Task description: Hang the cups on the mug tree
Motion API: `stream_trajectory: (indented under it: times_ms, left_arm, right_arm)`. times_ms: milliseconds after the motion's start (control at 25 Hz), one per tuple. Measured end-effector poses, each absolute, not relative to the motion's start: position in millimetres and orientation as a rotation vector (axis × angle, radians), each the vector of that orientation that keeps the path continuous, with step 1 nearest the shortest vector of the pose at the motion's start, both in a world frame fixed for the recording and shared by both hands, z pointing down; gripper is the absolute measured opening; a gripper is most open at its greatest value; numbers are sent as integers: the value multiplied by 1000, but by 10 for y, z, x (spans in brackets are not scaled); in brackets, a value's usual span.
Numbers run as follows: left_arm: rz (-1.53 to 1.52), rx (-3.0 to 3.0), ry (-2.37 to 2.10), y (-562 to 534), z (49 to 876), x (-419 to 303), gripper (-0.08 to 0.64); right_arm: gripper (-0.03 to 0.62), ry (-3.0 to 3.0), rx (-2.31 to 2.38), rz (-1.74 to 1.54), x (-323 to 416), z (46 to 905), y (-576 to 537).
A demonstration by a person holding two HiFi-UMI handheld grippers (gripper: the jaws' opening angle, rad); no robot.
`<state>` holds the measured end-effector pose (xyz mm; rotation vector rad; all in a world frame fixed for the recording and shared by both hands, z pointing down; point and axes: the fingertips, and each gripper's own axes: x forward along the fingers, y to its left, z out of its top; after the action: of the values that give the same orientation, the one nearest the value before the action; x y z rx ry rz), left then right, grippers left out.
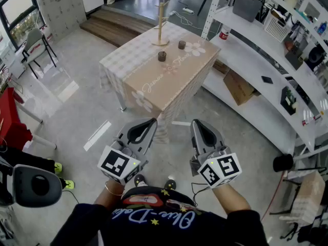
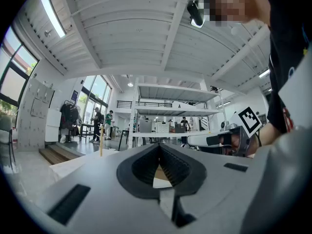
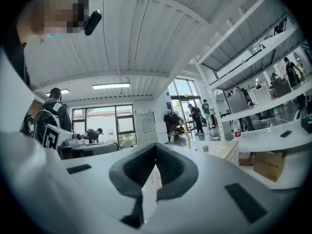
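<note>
- On the far end of the table (image 1: pixel 154 91), the wooden mug tree (image 1: pixel 160 22) is standing upright on its round base.
- Two dark cups are sitting upright on the table top, and neither is hanging on the tree.
- The first cup (image 1: pixel 162 56) is resting on the near side of the tree, toward the table's middle.
- The second cup (image 1: pixel 181 44) is resting to the right of the tree's base, closer to the table's right edge.
- The two cups are standing apart from each other and from the tree.
- Short of the table's near corner and well apart from it, the left gripper (image 1: pixel 152 123) is pointing level toward the table. Its jaws are clenched tip to tip and are grasping nothing.
- Just to the right of it, equally far from the table, the right gripper (image 1: pixel 196 123) is pointing the same way. Its jaws are likewise pressed together and are holding nothing.
- Both grippers are hanging over the grey floor (image 1: pixel 92 101), each in one of the person's hands, with the marker cubes facing up toward the head camera.
- Along the table's right side, a white shelving unit (image 1: pixel 256 45) is running away from the camera. A bottle (image 1: pixel 224 32) is standing on it near the table's far right corner.
- Well to the left of the table, a chair (image 1: pixel 36 44) is standing beside the window.
</note>
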<state>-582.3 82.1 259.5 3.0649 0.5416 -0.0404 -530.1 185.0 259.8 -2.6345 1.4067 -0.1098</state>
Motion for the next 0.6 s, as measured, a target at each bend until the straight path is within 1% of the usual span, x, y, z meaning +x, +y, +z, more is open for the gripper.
stream_trajectory:
  times_ms: [600]
  left_arm:
    - [-27, 3089, 509, 1024, 2597, -5798, 9]
  right_arm:
    - [9, 1408, -2565, -120, -5196, 2603, 2111]
